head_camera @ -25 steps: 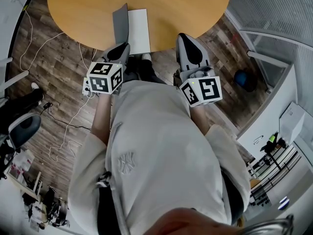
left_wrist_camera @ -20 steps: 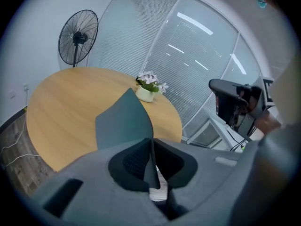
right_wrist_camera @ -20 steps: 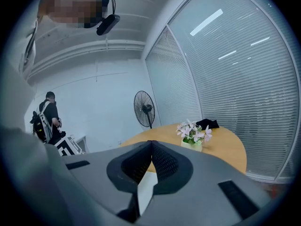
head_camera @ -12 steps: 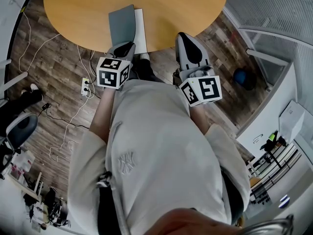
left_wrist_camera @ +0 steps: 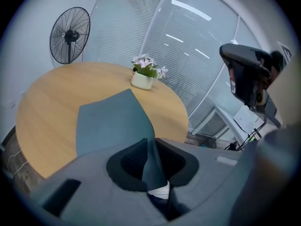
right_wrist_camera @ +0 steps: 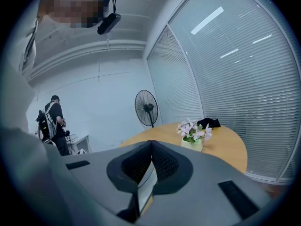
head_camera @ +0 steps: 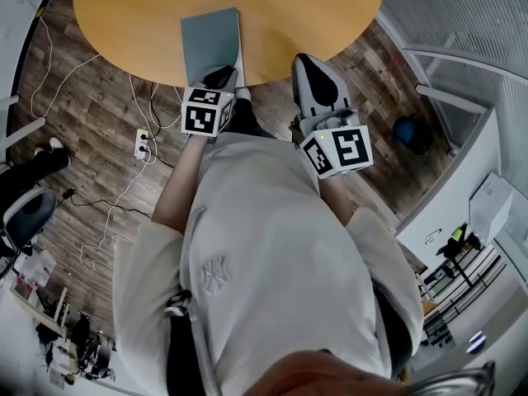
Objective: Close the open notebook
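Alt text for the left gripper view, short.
A grey-blue notebook cover lies on a round wooden table, its near edge between the left gripper's jaws, which have just been opening. Beyond stand a flower pot and a fan.

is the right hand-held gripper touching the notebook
Apart. The head view shows the right hand-held gripper at the near edge of the round table, with a stretch of bare wood between it and the grey notebook.
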{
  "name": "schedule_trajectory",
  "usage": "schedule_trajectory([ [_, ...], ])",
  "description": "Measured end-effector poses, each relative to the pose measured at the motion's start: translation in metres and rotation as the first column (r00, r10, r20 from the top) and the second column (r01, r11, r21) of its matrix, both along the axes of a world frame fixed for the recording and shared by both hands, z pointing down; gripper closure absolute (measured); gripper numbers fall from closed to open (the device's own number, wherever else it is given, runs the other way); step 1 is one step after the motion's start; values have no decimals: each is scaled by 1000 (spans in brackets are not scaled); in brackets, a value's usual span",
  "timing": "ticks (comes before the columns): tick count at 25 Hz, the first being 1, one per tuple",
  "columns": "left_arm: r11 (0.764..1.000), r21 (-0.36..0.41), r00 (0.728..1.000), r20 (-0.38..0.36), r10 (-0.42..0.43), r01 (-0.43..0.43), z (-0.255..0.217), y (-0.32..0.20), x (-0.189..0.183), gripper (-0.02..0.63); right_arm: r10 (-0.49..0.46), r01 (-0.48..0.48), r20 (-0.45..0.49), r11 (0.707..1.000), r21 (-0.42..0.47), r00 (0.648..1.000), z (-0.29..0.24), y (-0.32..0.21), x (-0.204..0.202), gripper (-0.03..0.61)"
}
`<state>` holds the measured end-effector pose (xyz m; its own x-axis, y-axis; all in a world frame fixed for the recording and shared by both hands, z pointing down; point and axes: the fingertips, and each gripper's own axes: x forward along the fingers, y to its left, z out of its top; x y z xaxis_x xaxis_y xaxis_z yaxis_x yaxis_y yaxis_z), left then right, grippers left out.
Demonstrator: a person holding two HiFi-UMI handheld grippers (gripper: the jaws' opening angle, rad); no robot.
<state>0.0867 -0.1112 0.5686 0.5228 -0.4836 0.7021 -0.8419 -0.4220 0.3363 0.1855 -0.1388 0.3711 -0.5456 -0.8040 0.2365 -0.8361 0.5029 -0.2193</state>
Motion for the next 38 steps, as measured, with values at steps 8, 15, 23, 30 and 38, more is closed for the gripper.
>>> schedule_trajectory([
  [8, 999, -36, 1000, 23, -9, 10, 14, -5, 12, 538, 6, -6, -1, 1000, -11, 1000, 3, 1, 6, 584],
  [15, 997, -67, 999, 18, -30, 31, 32, -8, 18, 514, 3, -3, 0, 1000, -18, 1000, 6, 2, 1, 584],
  [23, 1000, -11, 998, 53, -22, 23, 38, -8, 21, 506, -2, 2, -4, 1000, -21, 1000, 7, 3, 0, 584],
  [30, 1000, -15, 1000, -18, 5, -5, 34, -4, 25, 471, -10, 10, -8, 1000, -22, 1000, 8, 5, -3, 584],
  [38, 998, -13, 997, -45, 63, -64, 32, 5, 40, 341, -8, 7, -6, 1000, -19, 1000, 7, 9, -2, 584],
])
